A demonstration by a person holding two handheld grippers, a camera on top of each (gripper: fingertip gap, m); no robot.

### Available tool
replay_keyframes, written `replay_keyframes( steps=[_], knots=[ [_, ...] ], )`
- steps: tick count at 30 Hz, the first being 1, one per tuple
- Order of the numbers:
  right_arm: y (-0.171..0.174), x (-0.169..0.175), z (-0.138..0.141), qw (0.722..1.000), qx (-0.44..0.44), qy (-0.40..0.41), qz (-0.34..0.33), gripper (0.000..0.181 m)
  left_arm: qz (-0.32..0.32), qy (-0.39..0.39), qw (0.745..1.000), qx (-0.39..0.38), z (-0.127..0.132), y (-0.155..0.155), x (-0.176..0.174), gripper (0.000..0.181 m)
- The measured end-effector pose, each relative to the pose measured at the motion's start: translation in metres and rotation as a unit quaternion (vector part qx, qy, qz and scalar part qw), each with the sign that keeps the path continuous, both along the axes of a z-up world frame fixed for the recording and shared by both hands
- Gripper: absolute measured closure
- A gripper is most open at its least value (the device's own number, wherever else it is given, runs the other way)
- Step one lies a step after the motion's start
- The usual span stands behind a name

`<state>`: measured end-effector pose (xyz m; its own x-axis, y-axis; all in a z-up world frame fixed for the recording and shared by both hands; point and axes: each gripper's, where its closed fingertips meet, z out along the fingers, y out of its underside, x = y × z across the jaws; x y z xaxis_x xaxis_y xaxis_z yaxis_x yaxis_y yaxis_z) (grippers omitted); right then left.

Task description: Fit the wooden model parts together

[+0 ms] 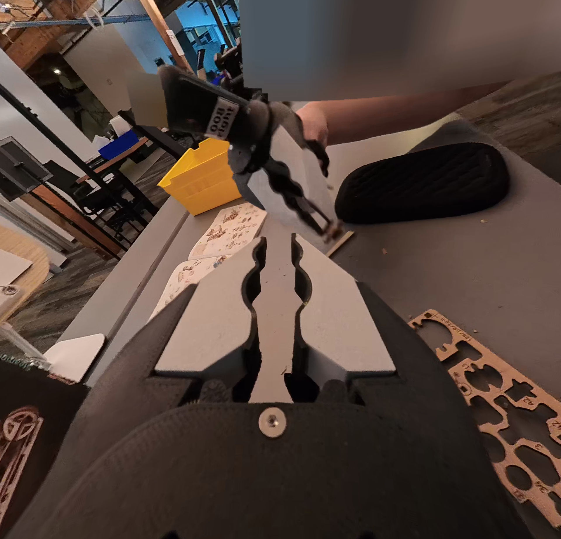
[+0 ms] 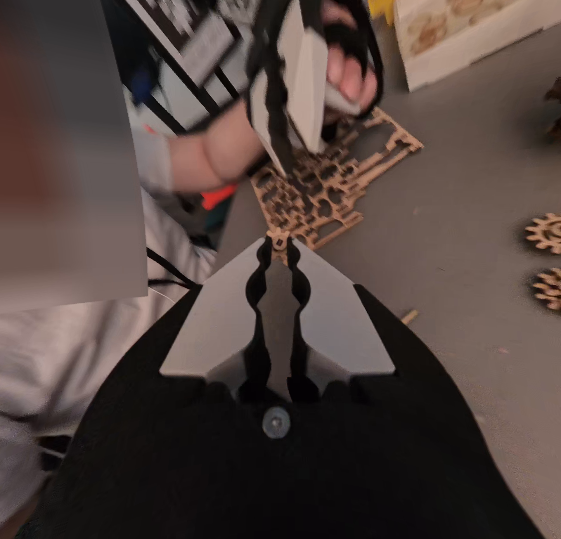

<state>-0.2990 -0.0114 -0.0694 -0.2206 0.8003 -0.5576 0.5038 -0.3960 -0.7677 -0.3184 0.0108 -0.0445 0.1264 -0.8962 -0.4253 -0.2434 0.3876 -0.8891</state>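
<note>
My right gripper (image 2: 278, 246) is shut on a small toothed wooden part (image 2: 279, 244) pinched at its fingertips, held above the grey table (image 2: 425, 221). In the left wrist view the right gripper (image 1: 331, 231) shows farther off, tips low near the table with the small part in them. My left gripper (image 1: 277, 242) is open a narrow gap and empty, with only table between its fingers. In the right wrist view the left gripper (image 2: 291, 163) hangs over a punched-out wooden parts sheet (image 2: 328, 187). The same sheet (image 1: 501, 409) lies to the left gripper's lower right.
Two wooden gears (image 2: 545, 234) (image 2: 549, 287) lie at the right. A thin wooden stick (image 1: 340, 244) lies by the right gripper's tips. A yellow bin (image 1: 200, 178), instruction sheets (image 1: 230, 230) and a black cushion (image 1: 425, 184) sit farther back. A printed box (image 2: 470, 26) stands far right. My hands' fingertips stand some 5 cm from each other.
</note>
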Motion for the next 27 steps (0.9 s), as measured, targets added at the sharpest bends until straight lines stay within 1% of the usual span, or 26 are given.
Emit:
replay_keyframes(
  steps=[2, 4, 6, 8, 10, 12, 17, 19, 22, 27],
  knots=[
    [-0.003, 0.005, 0.023, 0.996, -0.068, 0.050, -0.011, 0.173, -0.015, 0.002, 1.000, 0.000, -0.001, -0.007, 0.006, 0.167],
    [-0.005, 0.009, 0.039, 0.989, -0.116, 0.086, -0.014, 0.173, -0.023, -0.001, 1.000, 0.012, 0.000, -0.013, 0.015, 0.168],
    [-0.008, 0.013, 0.046, 0.982, -0.163, 0.098, -0.008, 0.173, -0.030, -0.002, 0.999, 0.034, 0.003, -0.021, 0.025, 0.171],
    [-0.010, 0.015, 0.045, 0.978, -0.186, 0.095, 0.001, 0.173, -0.029, -0.008, 0.998, 0.058, 0.009, -0.027, 0.032, 0.170],
    [-0.010, 0.016, 0.040, 0.980, -0.183, 0.079, 0.000, 0.173, -0.038, -0.018, 0.997, 0.068, 0.014, -0.035, 0.037, 0.171],
    [-0.013, 0.018, 0.040, 0.980, -0.186, 0.076, 0.008, 0.173, -0.034, -0.023, 0.996, 0.081, 0.018, -0.038, 0.041, 0.171],
    [-0.015, 0.020, 0.032, 0.982, -0.180, 0.048, 0.010, 0.173, -0.048, -0.009, 0.993, 0.104, 0.015, -0.048, 0.048, 0.179],
    [-0.018, 0.021, 0.030, 0.984, -0.174, 0.039, 0.021, 0.173, -0.053, 0.000, 0.993, 0.109, 0.011, -0.050, 0.050, 0.179],
    [-0.020, 0.022, 0.029, 0.985, -0.170, 0.025, 0.029, 0.173, -0.048, 0.010, 0.993, 0.112, 0.007, -0.047, 0.049, 0.175],
    [-0.020, 0.020, 0.033, 0.985, -0.166, 0.016, 0.043, 0.173, -0.056, 0.018, 0.991, 0.118, 0.004, -0.050, 0.049, 0.180]
  ],
)
